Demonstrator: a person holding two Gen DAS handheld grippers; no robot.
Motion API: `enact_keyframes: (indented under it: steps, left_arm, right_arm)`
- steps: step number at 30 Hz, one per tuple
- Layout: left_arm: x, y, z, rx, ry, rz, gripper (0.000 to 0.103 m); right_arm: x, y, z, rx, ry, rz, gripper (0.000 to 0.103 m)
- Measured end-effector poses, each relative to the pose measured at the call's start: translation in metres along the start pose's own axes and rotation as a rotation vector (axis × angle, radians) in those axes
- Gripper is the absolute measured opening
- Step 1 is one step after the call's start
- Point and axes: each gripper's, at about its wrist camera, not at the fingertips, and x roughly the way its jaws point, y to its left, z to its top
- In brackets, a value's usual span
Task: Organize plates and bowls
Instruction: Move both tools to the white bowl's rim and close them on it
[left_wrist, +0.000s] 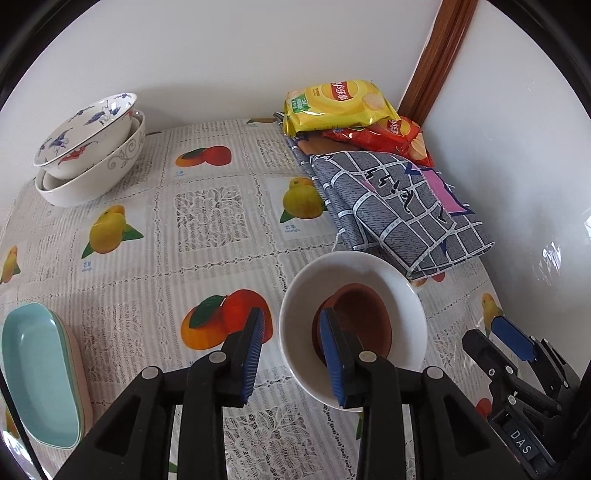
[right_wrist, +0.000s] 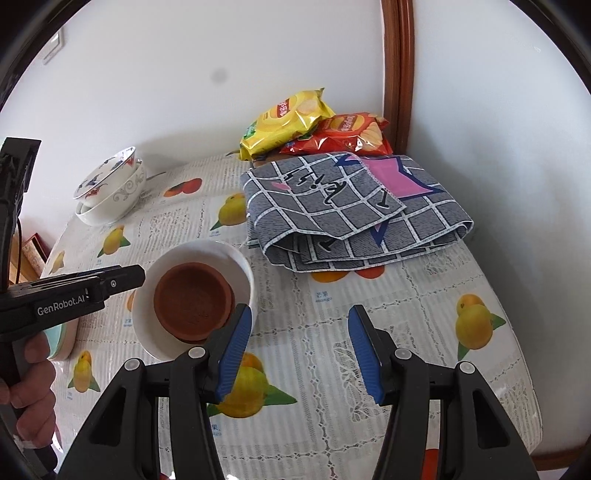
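L claw (left_wrist: 291, 354) sits nearest, jaws narrowly apart w/ nothing gripped; its right pad hangs over the white bowl's (left_wrist: 402, 291) near rim, left pad outside it. A brown dish (left_wrist: 364, 314) lies inside that bowl. R claw (right_wrist: 301, 350) is spread wide & empty over bare tabletop (right_wrist: 424, 314), just right of the bowl; roomy patch there out to the rounded tabletop edge. At the left edge, stacked teal plates (left_wrist: 37, 369). Mid-tabletop is open cloth. Further back-right, folded grey checked cloth (left_wrist: 399, 206), then yellow chip bag (left_wrist: 332, 103) & red chip bag (left_wrist: 391, 136) in the wall corner. Far left by the wall, nested patterned bowls (left_wrist: 92, 147).
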Motion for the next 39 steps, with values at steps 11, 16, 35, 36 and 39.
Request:
enact_keyframes:
  steps: [11,16,35,36,39]
  left_arm:
    - [0.019,0.014,-0.001,-0.044,0.063,-0.018,0.030]
    - [0.031,0.010,-0.001,-0.036,0.090,-0.034,0.030]
    - [0.063,0.010,0.000,-0.006,0.155,0.010,0.032]
    - [0.063,0.011,0.000,-0.002,0.154,0.009,0.032]
    - [0.064,0.010,-0.001,0.015,0.153,0.029,0.034]
  right_arm:
    - [0.038,0.019,0.008,0.017,0.093,0.014,0.048]
    - [0.053,0.021,0.008,0.024,0.120,0.017,0.044]
    - [0.084,0.029,0.009,-0.013,0.195,-0.045,0.040]
    - [0.085,0.029,0.009,-0.015,0.195,-0.049,0.041]
    - [0.085,0.029,0.009,-0.011,0.187,-0.060,0.044]
